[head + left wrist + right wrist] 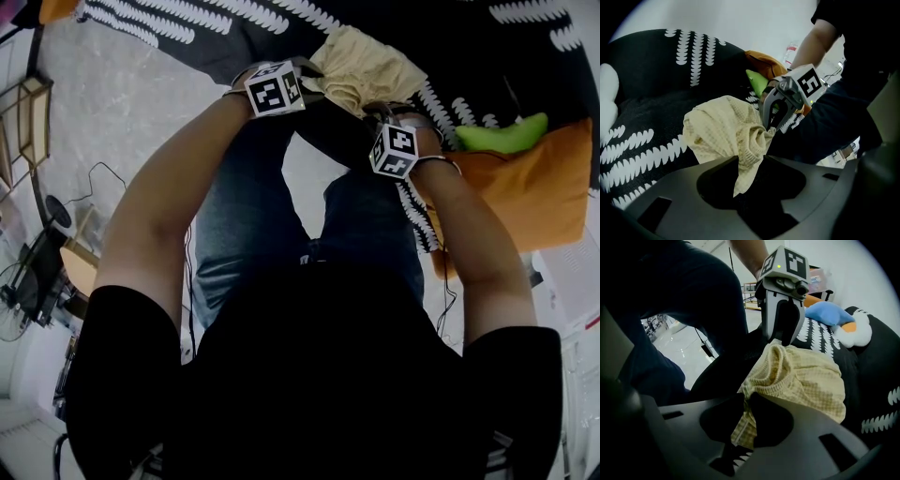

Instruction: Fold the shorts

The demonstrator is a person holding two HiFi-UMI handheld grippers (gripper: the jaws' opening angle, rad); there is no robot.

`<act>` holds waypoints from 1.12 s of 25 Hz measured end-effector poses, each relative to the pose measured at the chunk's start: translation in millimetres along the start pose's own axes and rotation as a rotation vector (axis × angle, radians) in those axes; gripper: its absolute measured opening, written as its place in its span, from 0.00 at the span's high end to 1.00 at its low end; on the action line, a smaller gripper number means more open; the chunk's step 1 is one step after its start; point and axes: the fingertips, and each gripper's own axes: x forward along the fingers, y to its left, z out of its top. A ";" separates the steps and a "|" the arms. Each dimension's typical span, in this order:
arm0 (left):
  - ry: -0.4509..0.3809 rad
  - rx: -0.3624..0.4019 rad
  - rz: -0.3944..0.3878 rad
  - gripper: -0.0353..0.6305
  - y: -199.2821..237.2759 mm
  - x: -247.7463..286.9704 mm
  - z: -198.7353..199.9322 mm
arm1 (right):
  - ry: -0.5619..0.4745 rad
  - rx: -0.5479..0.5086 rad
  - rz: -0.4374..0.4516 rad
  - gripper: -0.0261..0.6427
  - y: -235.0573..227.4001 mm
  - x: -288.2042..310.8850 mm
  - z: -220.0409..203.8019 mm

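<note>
Shorts (pixel 361 70), pale yellow check, are gathered in a loose bunch at the near edge of the bed (pixel 656 108), just ahead of the person's knees. I cannot tell whether the lowest folds rest on the black leaf-print cover. The right claw (pixel 769 124) is closed on the cloth: its jaws stand nearly together with a strip of hem pinched between them, and the bunch hangs off that pinch. The left claw (pixel 782 336) has its jaws apart. A tail of the ribbed waistband lies in the gap, but the pads do not appear to press on it, so I count it as unheld. The two claws face each other across the bunch, close together, on a line that runs roughly along the bed's near edge. The bulk of the shorts bulges away from the person toward the middle of the bed. The garment is crumpled and shows no long axis yet. Judgement: folding has not started. The left claw is the free one and already sits at the waistband, so it will likely re-pinch there and draw sideways along the edge to spread the cloth flat. Risk: the band slips out before the pads bite.
</note>
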 end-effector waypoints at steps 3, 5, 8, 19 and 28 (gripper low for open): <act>-0.049 -0.039 -0.009 0.66 -2.2 -1.3 11.0 | 0.018 -0.015 0.001 0.87 1.8 4.4 -1.3; -0.055 -0.045 -0.008 0.67 -3.9 3.4 15.6 | 0.027 -0.022 0.002 0.87 2.8 7.6 -0.6; 0.009 -0.002 0.008 0.79 -5.8 17.1 11.6 | 0.032 -0.015 0.002 0.87 3.8 11.1 -0.3; 0.166 0.099 -0.031 0.88 -8.5 23.9 -27.4 | 0.047 0.057 0.010 0.87 8.1 21.6 -10.5; 0.232 -0.030 0.026 0.92 -4.8 6.5 -83.7 | 0.065 0.127 0.004 0.85 10.4 20.3 -9.2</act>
